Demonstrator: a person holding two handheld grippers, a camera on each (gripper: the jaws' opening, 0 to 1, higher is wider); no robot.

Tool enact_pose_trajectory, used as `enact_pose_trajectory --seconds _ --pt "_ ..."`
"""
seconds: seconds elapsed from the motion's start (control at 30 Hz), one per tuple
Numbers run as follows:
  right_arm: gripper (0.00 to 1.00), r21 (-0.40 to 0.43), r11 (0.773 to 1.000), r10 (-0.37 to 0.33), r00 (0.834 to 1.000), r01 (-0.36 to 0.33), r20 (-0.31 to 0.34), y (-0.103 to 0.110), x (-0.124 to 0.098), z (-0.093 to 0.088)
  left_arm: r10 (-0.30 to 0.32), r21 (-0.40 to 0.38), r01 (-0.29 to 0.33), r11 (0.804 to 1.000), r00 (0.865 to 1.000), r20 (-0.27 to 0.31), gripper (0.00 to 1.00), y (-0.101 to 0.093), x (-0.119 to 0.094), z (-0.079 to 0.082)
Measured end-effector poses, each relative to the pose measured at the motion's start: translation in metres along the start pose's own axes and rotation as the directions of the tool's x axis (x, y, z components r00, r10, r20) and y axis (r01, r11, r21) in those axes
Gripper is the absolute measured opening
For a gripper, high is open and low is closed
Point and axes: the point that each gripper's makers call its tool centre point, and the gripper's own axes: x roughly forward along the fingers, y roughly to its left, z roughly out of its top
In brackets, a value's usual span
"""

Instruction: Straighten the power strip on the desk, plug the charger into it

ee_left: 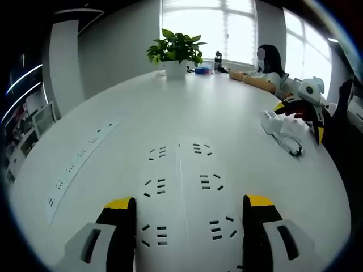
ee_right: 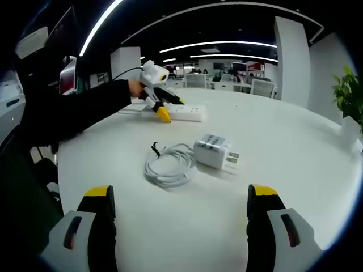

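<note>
Power strip [ee_left: 184,195] between open left tongs [ee_left: 190,218], charger [ee_right: 215,151] ahead of right tongs [ee_right: 181,211]

Ahead of the right gripper [ee_right: 181,212], bare desk [ee_right: 283,147] lies open; only the charger [ee_right: 214,151] and its coiled cable [ee_right: 169,165] sit in the path.

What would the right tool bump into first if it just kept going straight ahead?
Probably the coiled white cable and the white charger beside it on the desk; both lie ahead between the open right tool jaws.
</note>
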Motion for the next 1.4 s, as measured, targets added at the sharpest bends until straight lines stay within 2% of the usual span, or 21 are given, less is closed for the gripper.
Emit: enact_pose_trajectory --seconds 0.43,1.4 --pt "0.96 0.001 1.000 -0.008 1.000 0.008 -0.003 -0.004 -0.002 -0.002 -0.033 0.027 0.033 0.999 0.999 -0.004 0.78 -0.003 0.008 0.007" --pt "0.96 -0.008 0.997 -0.076 0.997 0.077 0.019 -0.017 -0.025 0.005 -0.073 0.062 0.073 0.995 0.997 -0.006 0.78 -0.012 0.025 0.020"
